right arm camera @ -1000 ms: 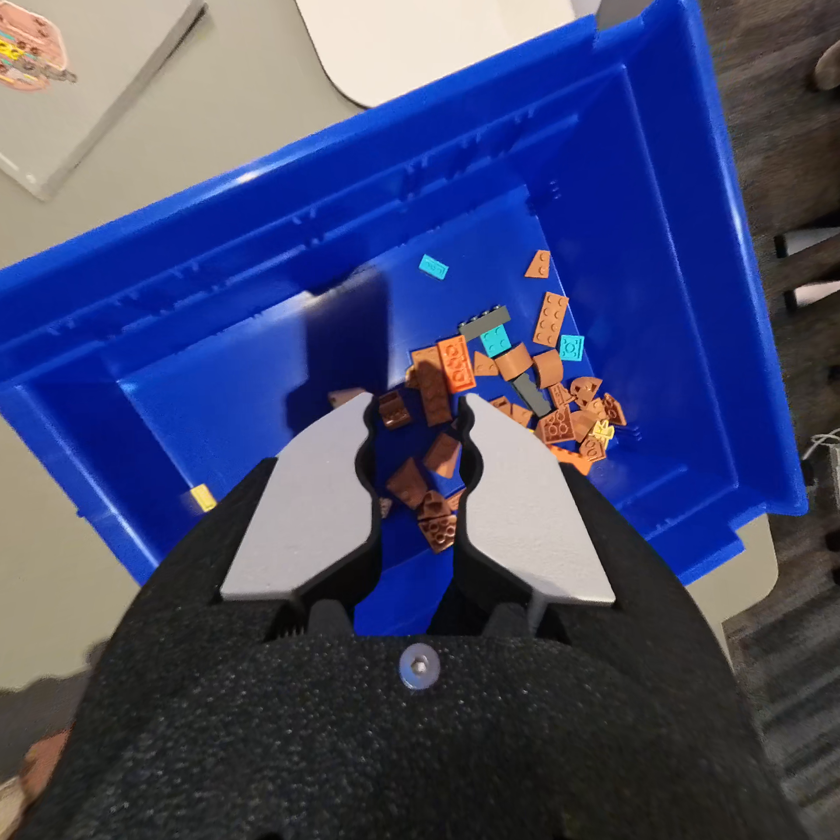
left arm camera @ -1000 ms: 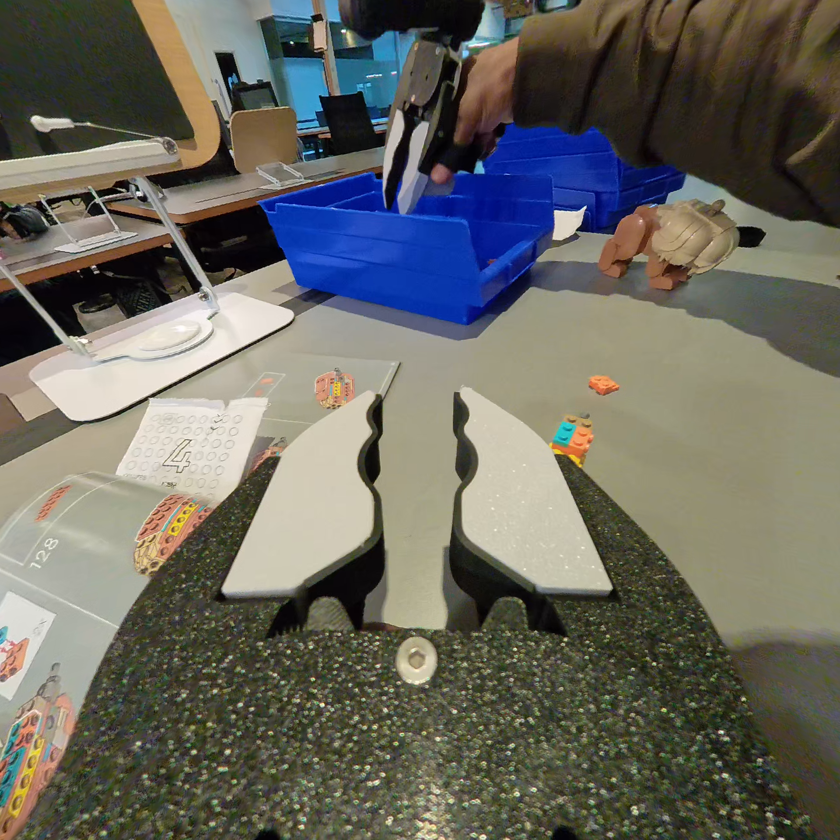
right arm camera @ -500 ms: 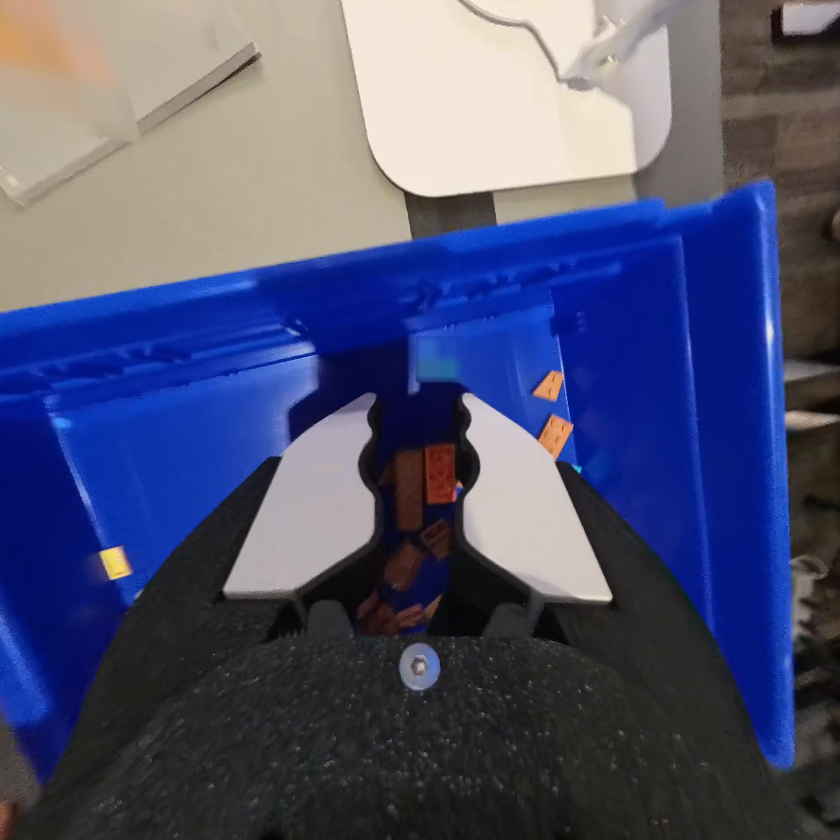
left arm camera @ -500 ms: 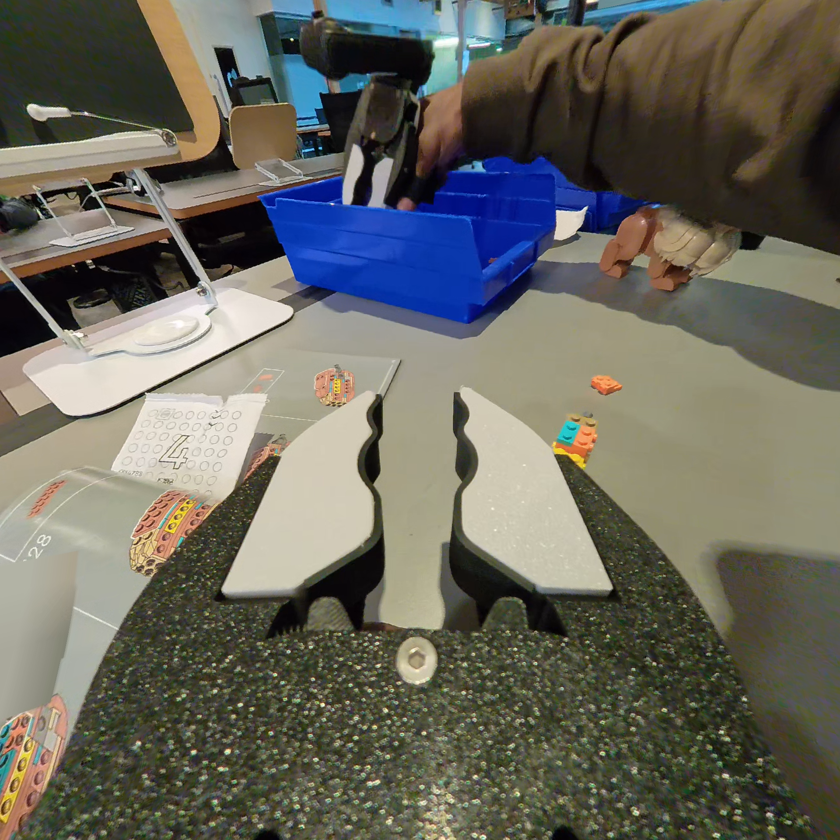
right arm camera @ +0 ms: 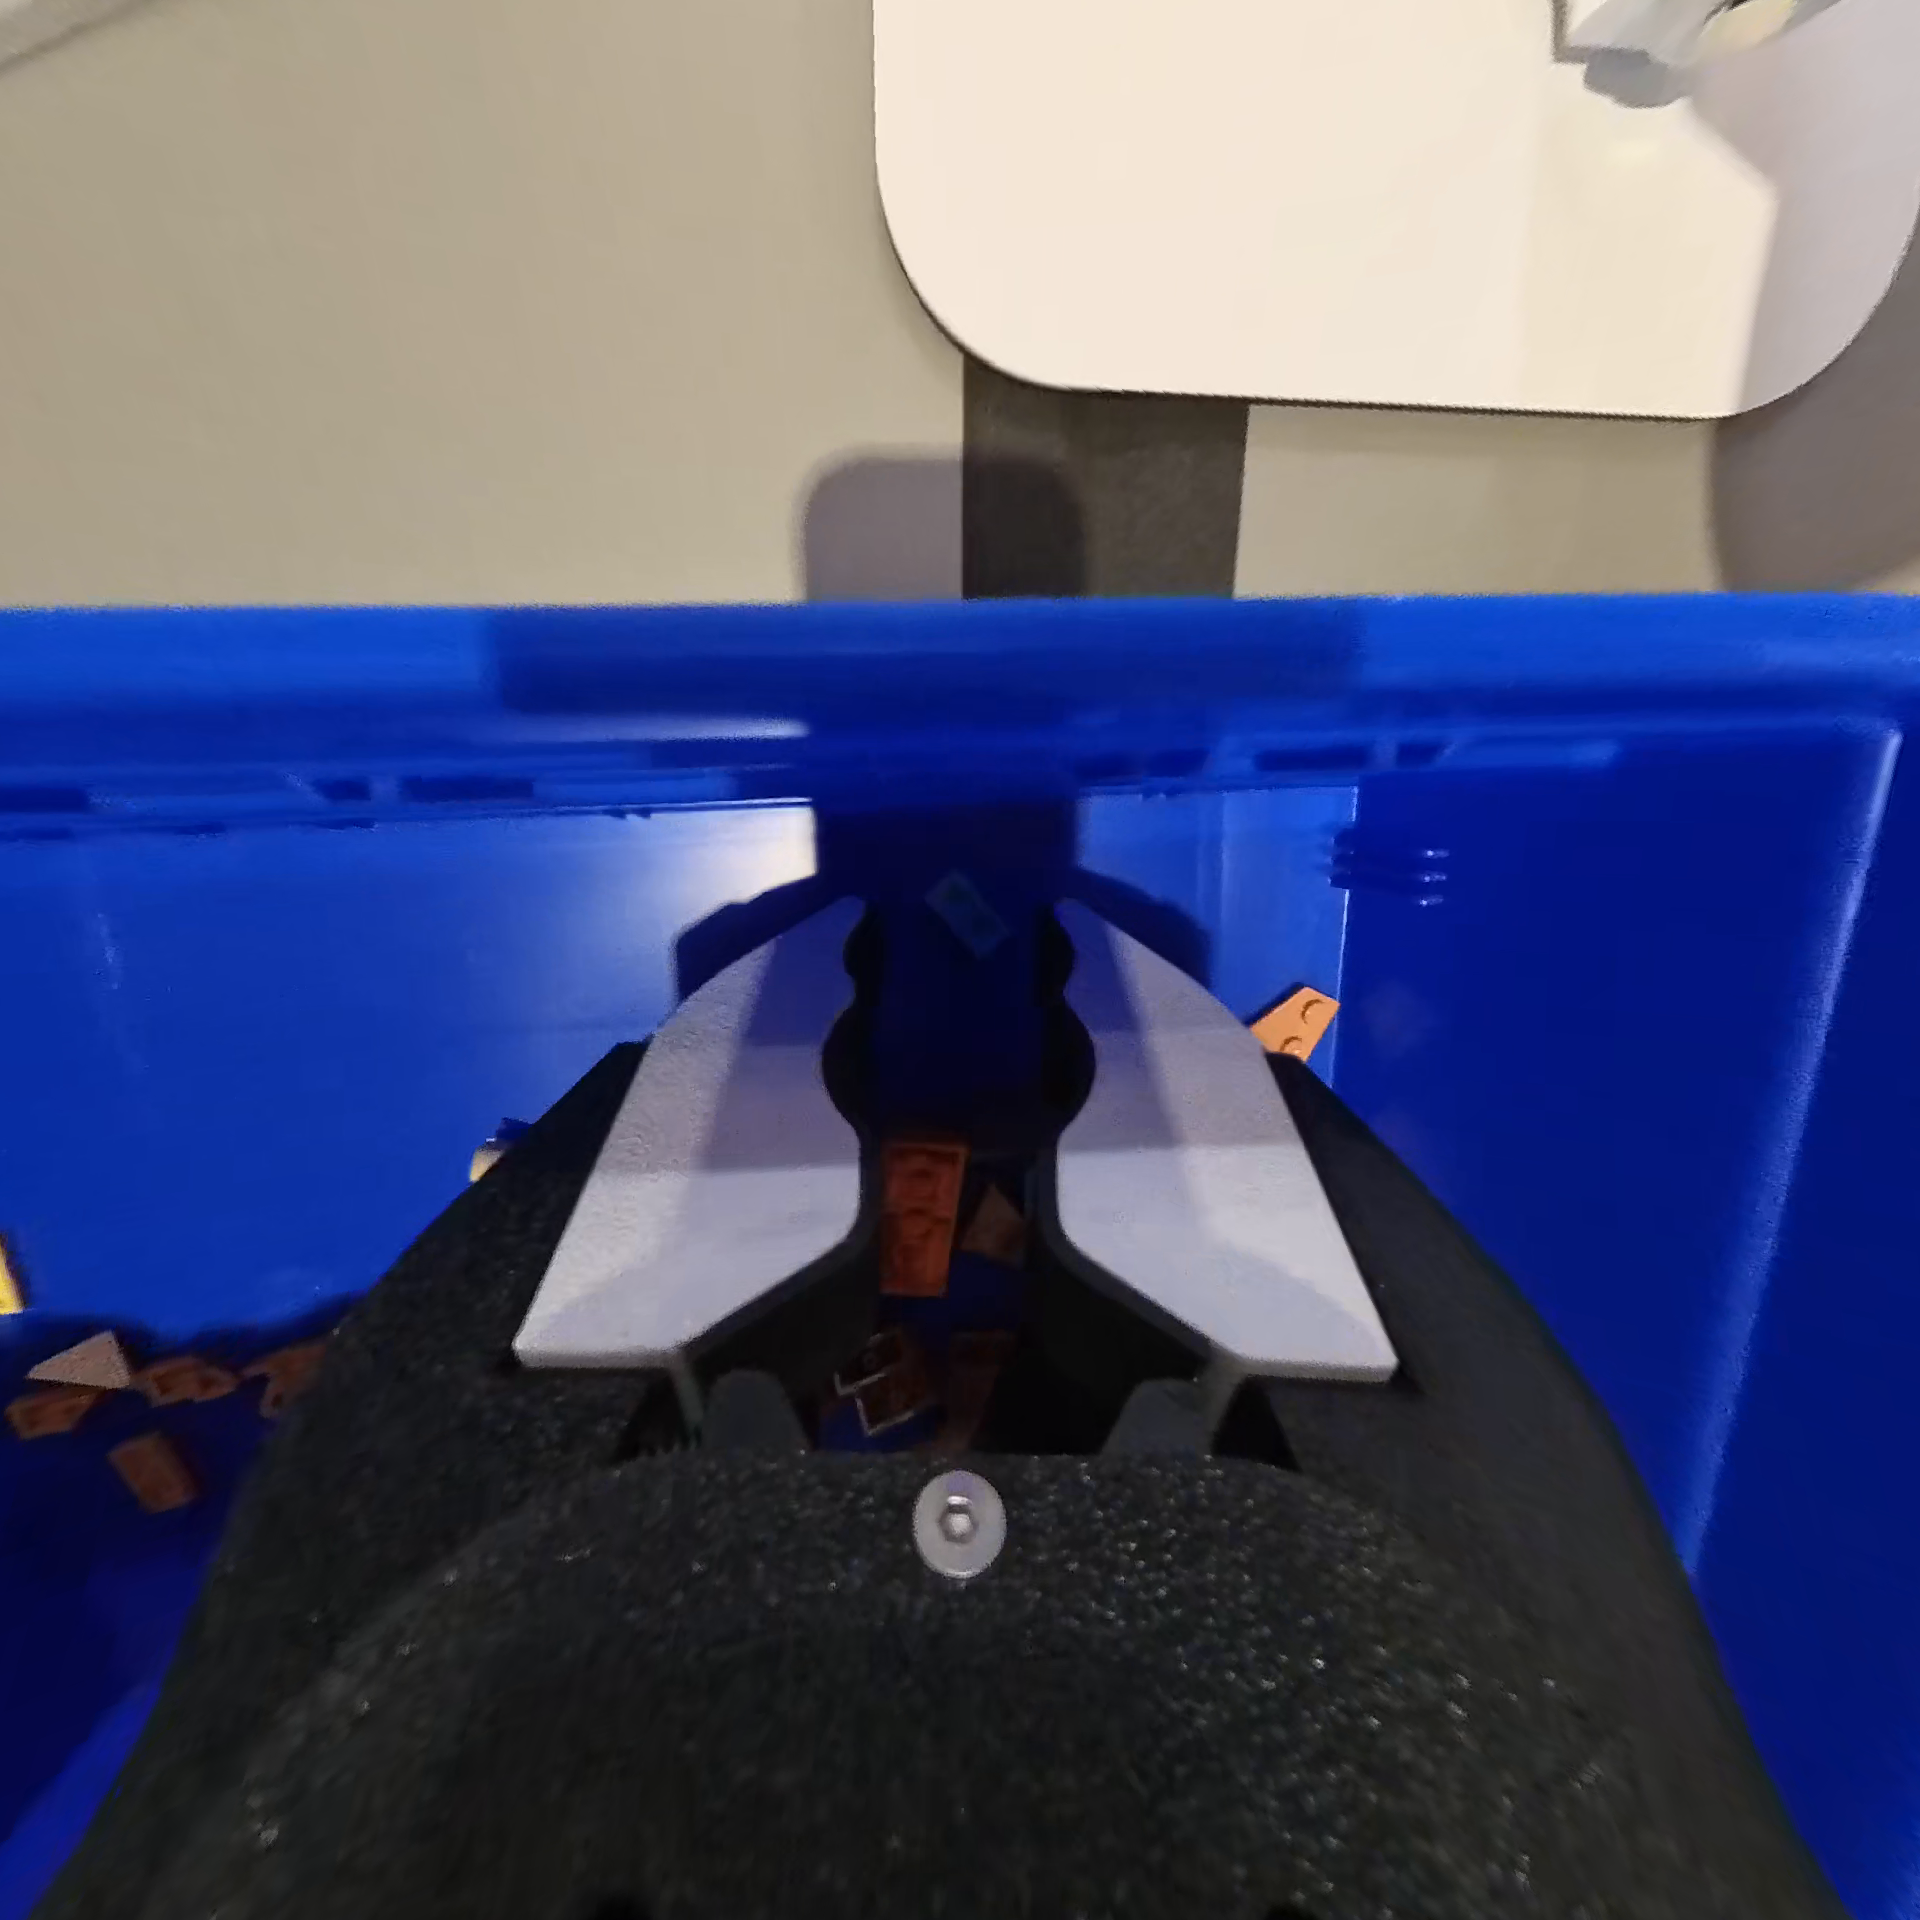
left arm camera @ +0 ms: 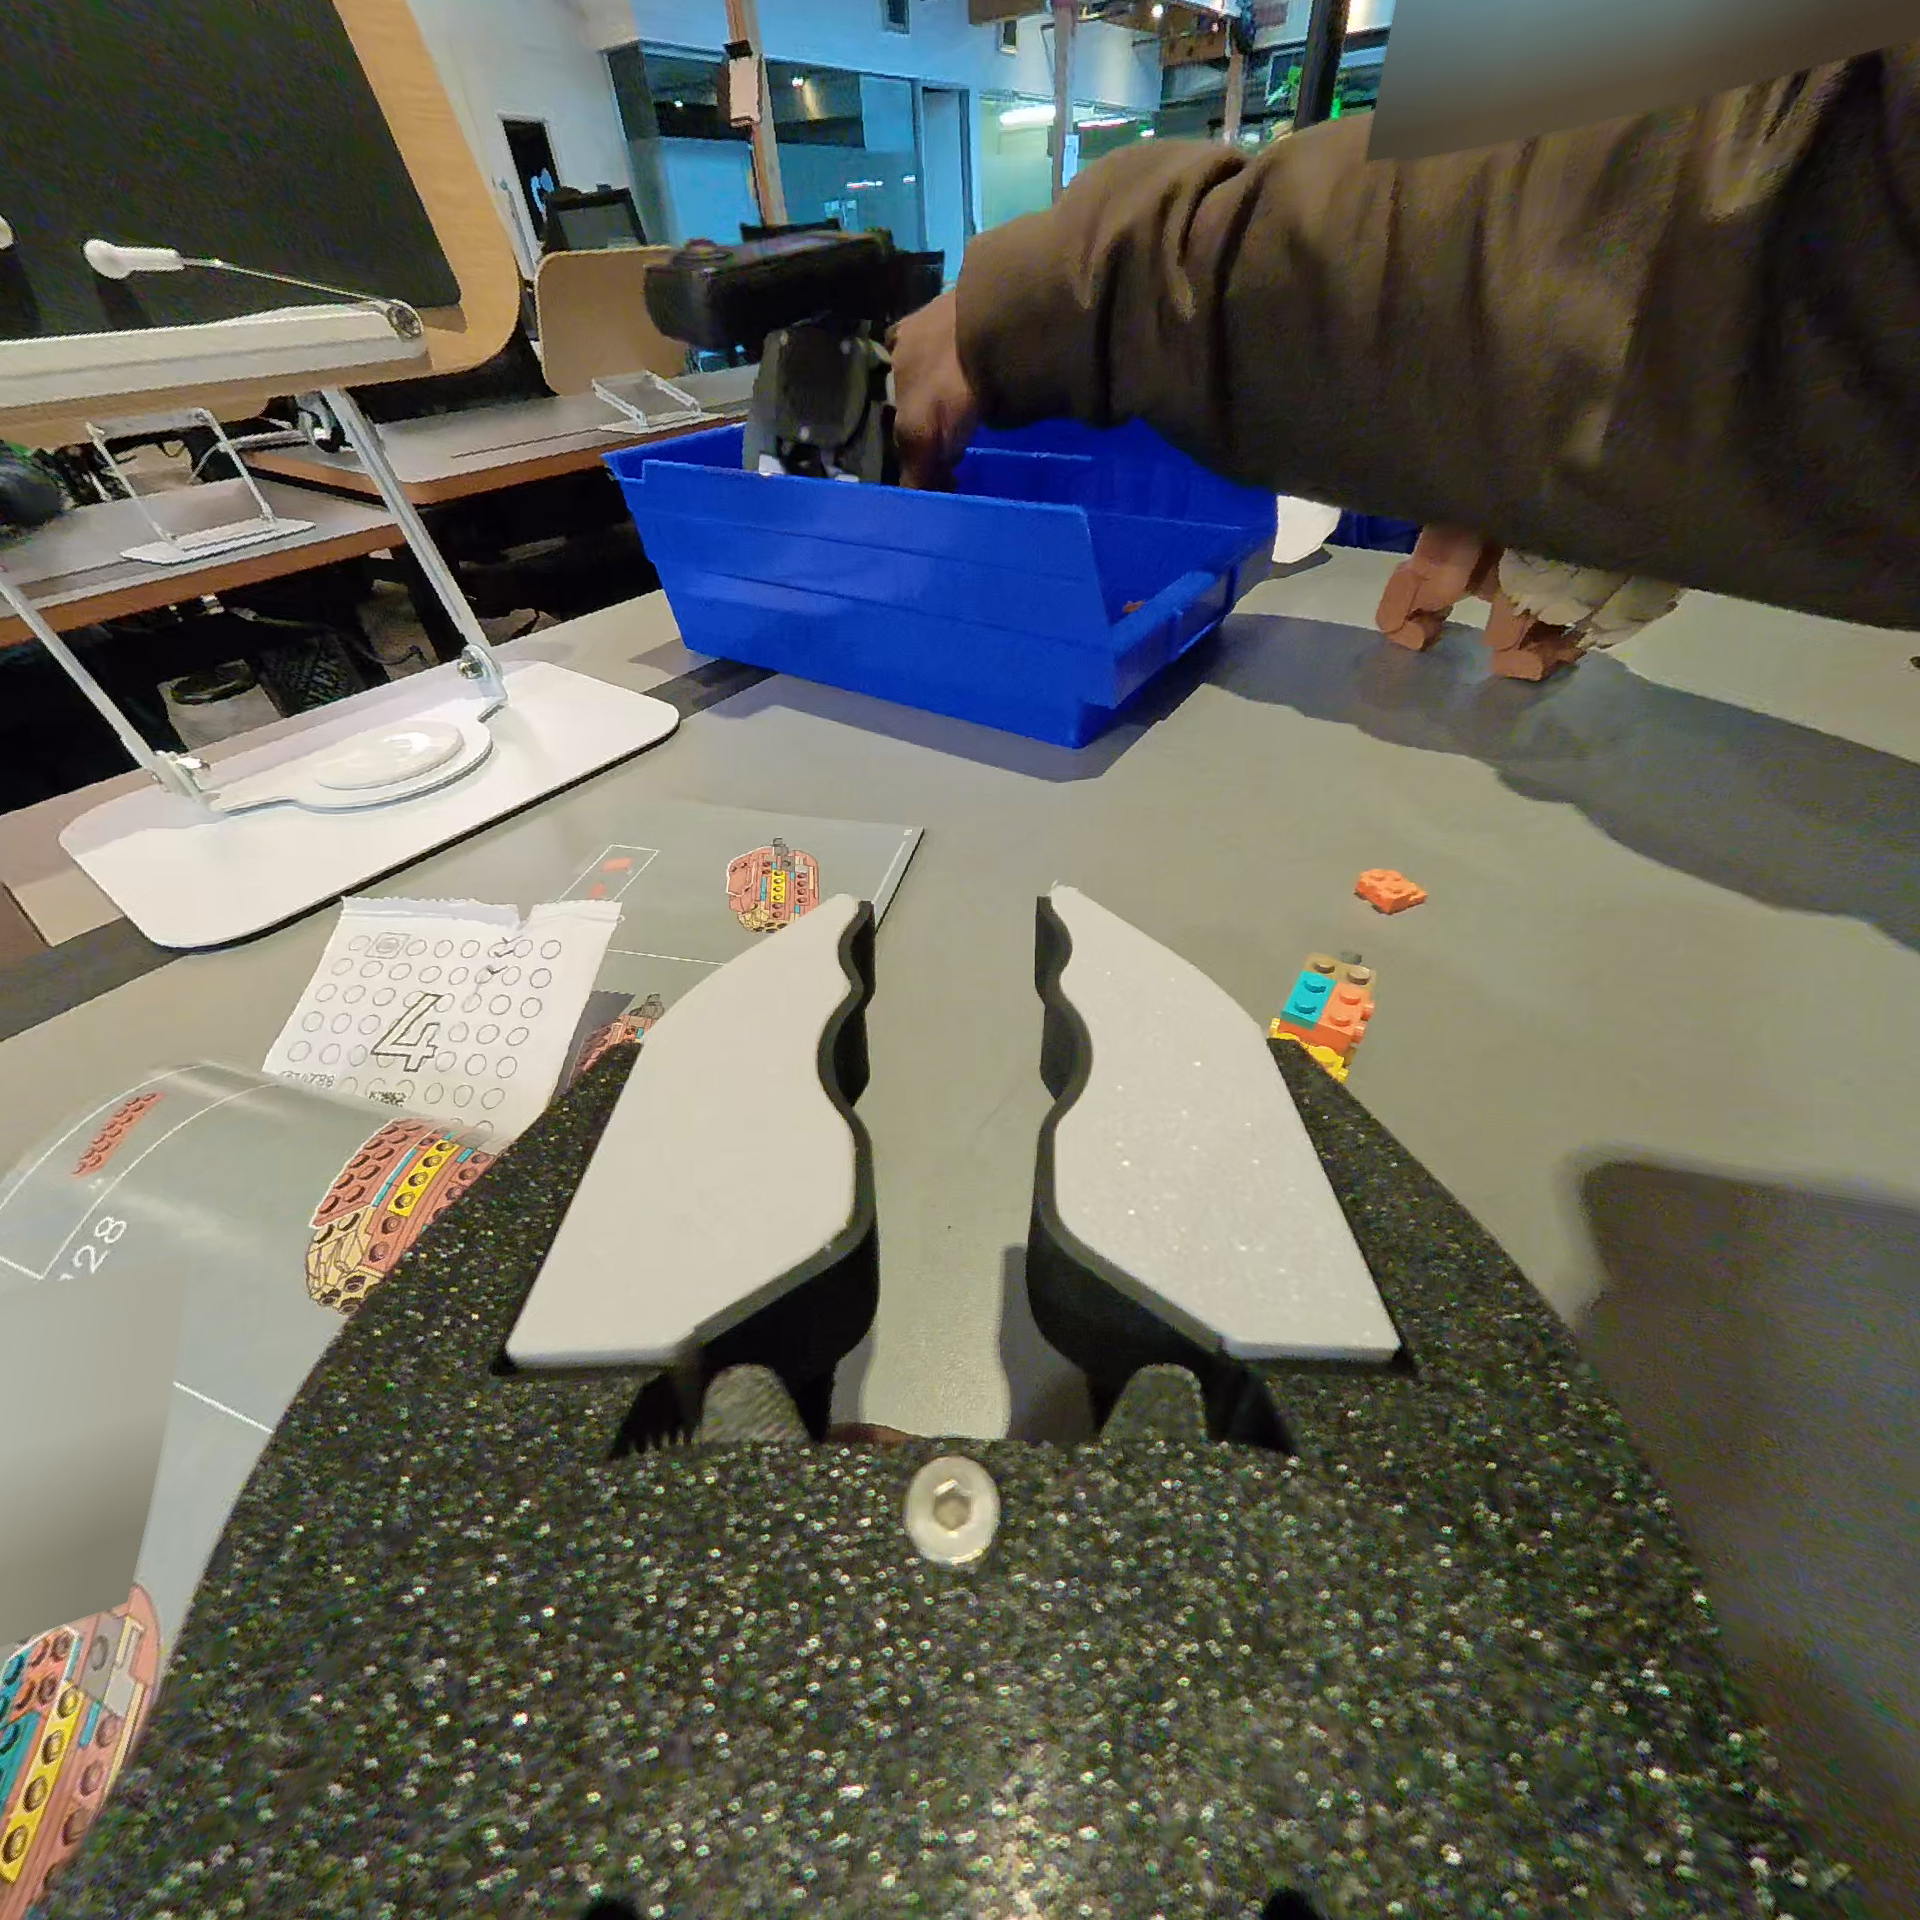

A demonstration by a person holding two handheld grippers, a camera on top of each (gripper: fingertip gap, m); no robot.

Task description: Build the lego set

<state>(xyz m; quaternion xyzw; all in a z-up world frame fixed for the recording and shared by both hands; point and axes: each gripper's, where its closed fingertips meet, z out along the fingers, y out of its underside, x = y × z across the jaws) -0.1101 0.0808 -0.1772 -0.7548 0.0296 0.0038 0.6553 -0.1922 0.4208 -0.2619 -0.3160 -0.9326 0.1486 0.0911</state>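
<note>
Open-plan office, used here as a workspace. Grey worktop [left arm camera: 1299, 821] in front; at 10 o'clock a white desk-lamp base [left arm camera: 343, 790] with slim metal arms. Behind it, at 11 o'clock, more long desks [left arm camera: 499, 447] carrying clear acrylic stands [left arm camera: 639, 400]. Office chairs [left arm camera: 592, 312] stand past them at 11 o'clock. A curved wood-edged dark panel [left arm camera: 312, 156] at 10 o'clock. Glass partitions [left arm camera: 831, 156] and ceiling lights at 12 o'clock. Blue parts bin [left arm camera: 935, 613] sits on the worktop at 12 o'clock.

Your right gripper [right arm camera: 958, 914] sits boxed in by the blue bin's [right arm camera: 1558, 1143] walls at twelve and three o'clock. Loose bricks [right arm camera: 920, 1226] crowd the floor beneath it.
</note>
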